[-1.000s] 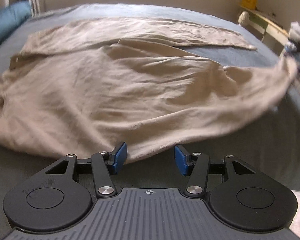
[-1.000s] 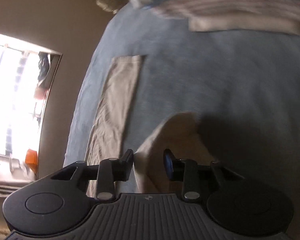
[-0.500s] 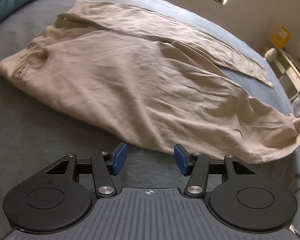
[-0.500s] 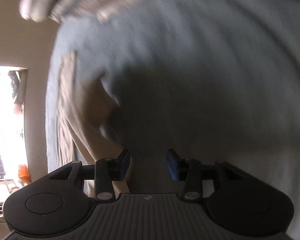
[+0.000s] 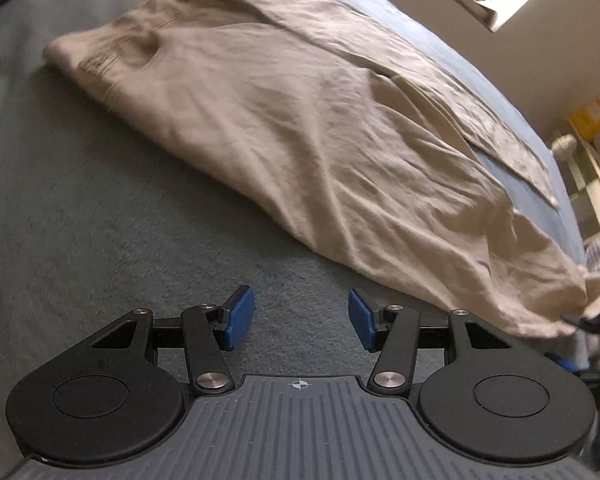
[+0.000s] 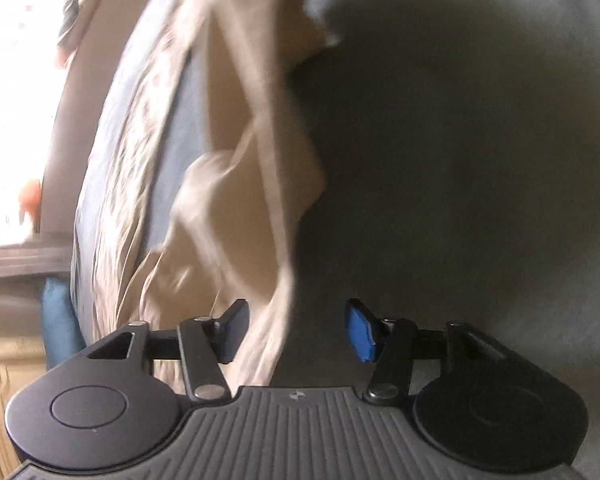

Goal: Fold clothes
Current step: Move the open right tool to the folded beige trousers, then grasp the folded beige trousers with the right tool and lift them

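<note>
On my left wrist view the left gripper (image 5: 302, 318) sits low in the centre of the frame, its blue pads (image 5: 240, 317) spread well apart with nothing between them, hovering over the grey bedspread (image 5: 100, 220). The beige trousers (image 5: 320, 140) lie across that bedspread, running from the waistband in the upper left of the frame down to the lower right. One leg lies folded over the other, and the farther leg stretches along the upper right, ending near the right edge. The fabric is wrinkled, and its near edge passes just beyond my left pads without touching them. At the far right edge I can see the end of the near leg bunched up, with a dark shape beside it that I cannot make out. A yellow box (image 5: 590, 117) sits by the wall in the upper right.

On my right wrist view the picture is blurred. The right gripper (image 6: 298, 332) has its pads apart too. The trousers (image 6: 260, 140) fill the left and centre of the frame, and a fold of cloth runs down between the fingers, close beside the left pad (image 6: 233, 330); I cannot tell whether it touches. The bedspread (image 6: 460, 160) lies dark in shadow on the right. A bright window (image 6: 16, 80) glares in the upper left.
</note>
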Motion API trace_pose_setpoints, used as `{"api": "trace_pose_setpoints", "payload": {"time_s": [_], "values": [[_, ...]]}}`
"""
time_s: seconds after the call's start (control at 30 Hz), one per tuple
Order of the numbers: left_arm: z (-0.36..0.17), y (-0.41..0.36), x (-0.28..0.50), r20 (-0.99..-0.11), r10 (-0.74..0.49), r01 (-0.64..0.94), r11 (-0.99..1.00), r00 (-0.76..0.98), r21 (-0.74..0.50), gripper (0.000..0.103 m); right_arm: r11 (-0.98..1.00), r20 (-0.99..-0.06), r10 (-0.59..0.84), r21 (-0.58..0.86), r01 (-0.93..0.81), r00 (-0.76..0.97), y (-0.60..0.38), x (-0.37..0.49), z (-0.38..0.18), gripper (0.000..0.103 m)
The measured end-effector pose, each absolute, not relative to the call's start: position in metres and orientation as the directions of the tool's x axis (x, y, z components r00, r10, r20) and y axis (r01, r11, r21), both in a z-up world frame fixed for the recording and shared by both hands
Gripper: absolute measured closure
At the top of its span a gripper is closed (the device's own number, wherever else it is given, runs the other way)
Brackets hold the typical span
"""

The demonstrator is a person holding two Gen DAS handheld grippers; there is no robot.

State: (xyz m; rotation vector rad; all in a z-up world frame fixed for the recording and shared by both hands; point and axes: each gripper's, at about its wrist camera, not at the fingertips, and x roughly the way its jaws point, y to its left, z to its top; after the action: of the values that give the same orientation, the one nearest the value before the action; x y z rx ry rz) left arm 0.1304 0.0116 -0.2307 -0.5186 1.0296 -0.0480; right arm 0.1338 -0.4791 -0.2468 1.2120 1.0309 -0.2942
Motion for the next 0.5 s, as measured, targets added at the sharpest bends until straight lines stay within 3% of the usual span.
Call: {"api": "trace_pose_setpoints", "payload": {"time_s": [0.13, 0.43, 0.5], "values": [[-0.231, 0.024, 0.136, -0.792, -0.267, -0.278, 0.835, 0.55, -0.475, 0.051, 0.365, -0.758, 0.317, 0.652, 0.665, 0.57, -0.483, 0.133, -0.256, 0.078], [-0.235, 0.052, 0.162, -0.789, -0.166, -0.448, 0.746, 0.591, -0.492, 0.051, 0.363, -0.758, 0.304, 0.653, 0.665, 0.578, -0.486, 0.137, -0.264, 0.08], [-0.236, 0.054, 0.164, -0.788, -0.162, -0.453, 0.742, 0.594, -0.494, 0.051, 0.377, -0.77, 0.29, 0.637, 0.672, 0.568, -0.486, 0.136, -0.264, 0.102]]}}
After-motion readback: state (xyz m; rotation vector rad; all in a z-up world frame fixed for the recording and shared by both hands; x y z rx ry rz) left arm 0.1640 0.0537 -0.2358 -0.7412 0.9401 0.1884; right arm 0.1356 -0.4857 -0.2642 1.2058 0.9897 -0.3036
